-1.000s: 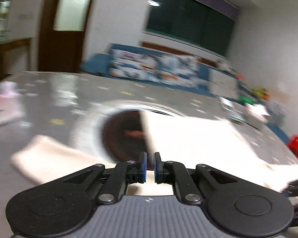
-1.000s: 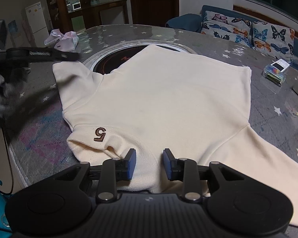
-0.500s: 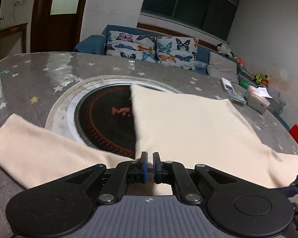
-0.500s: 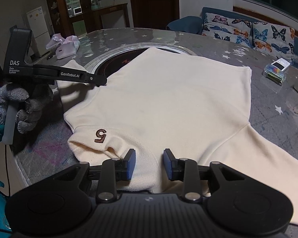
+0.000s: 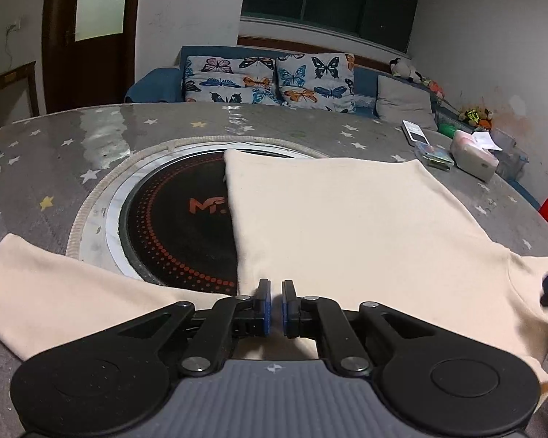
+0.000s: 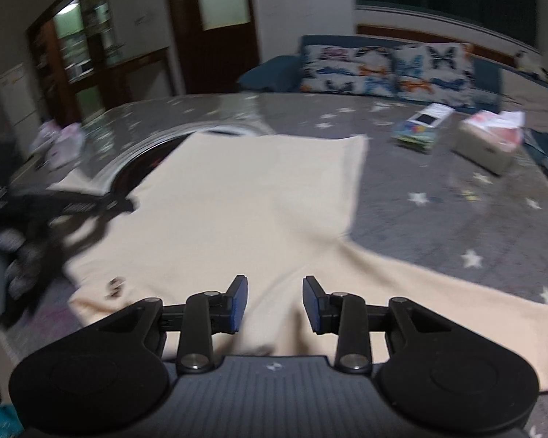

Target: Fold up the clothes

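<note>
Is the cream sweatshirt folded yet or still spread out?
Spread out: the sweatshirt lies flat on the table, both sleeves extended.

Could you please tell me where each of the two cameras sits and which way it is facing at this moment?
Left wrist: sits on the left hand-held gripper, jaws shut, facing across the cream sweatshirt toward the sofa.
Right wrist: sits on the right hand-held gripper, jaws apart over the sweatshirt's near edge; a gloved hand shows blurred at left.
Shared: sweatshirt, star-patterned table, sofa, tissue box.
</note>
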`<state>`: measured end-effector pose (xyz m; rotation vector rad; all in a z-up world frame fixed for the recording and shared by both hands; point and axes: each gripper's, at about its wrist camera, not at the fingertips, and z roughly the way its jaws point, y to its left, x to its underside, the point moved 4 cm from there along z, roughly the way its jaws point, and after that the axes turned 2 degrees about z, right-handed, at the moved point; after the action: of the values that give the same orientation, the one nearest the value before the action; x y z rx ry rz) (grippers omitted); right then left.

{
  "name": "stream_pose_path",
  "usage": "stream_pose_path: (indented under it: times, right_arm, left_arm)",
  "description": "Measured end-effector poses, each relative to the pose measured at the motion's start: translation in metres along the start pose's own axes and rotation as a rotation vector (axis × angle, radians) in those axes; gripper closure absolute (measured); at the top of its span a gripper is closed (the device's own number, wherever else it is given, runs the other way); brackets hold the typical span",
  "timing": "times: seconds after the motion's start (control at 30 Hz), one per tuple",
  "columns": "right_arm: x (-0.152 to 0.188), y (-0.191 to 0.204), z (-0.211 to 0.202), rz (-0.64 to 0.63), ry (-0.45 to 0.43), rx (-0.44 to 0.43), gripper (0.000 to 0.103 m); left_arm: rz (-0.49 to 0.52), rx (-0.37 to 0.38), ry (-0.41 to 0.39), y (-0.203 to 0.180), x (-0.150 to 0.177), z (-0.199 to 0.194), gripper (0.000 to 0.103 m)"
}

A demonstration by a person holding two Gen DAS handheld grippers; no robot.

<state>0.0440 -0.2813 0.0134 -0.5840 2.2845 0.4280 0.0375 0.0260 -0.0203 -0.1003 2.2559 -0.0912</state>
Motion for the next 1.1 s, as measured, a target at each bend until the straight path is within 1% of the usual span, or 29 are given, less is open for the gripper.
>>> stream_pose_path:
  times: [0.13,0.2,0.27,0.33,0.43,0.53,0.67,0.8,0.87,0.97,1.03,1.1]
  right_arm:
    - [-0.011,-0.018,0.016,0.025,-0.010,0.024,0.070]
    - [-0.014,-0.026,0.029,0.033,0.005,0.040,0.076]
    - [-0.015,-0.035,0.043,0.044,0.020,0.059,0.077]
    - [-0.015,-0.045,0.047,0.064,0.014,0.068,0.079]
    - [-0.017,-0.056,0.034,0.077,-0.012,0.103,0.077]
    - [-0.009,-0.069,0.010,0.092,-0.022,0.150,0.076]
    - [0.015,-0.095,-0.023,0.156,-0.012,0.234,0.075]
    - [0.041,-0.123,-0.052,0.235,-0.018,0.331,0.074]
    - [0.051,-0.135,-0.063,0.275,-0.024,0.369,0.073]
    - [0.063,-0.155,-0.072,0.337,-0.029,0.421,0.073]
    - [0.068,-0.164,-0.074,0.368,-0.036,0.435,0.073]
    - [0.071,-0.170,-0.074,0.397,-0.045,0.432,0.073]
  left_arm:
    - [0.015,-0.007,0.002,-0.002,-0.001,0.002,0.096]
    - [0.017,-0.006,0.003,-0.001,-0.002,0.003,0.096]
    - [0.023,-0.006,0.003,-0.001,-0.002,0.003,0.096]
    - [0.033,-0.006,0.003,-0.002,-0.002,0.004,0.095]
    - [0.037,-0.010,0.009,-0.003,-0.004,0.004,0.095]
    - [0.046,-0.002,0.004,-0.010,-0.007,0.000,0.095]
    - [0.082,0.087,-0.025,-0.039,-0.013,-0.013,0.093]
    - [0.170,0.212,-0.036,-0.086,-0.012,-0.023,0.090]
    - [0.207,0.274,-0.027,-0.109,-0.009,-0.025,0.090]
    - [0.263,0.343,-0.002,-0.140,-0.001,-0.024,0.090]
    - [0.296,0.366,0.013,-0.156,0.006,-0.023,0.090]
    - [0.311,0.382,0.028,-0.164,0.011,-0.021,0.090]
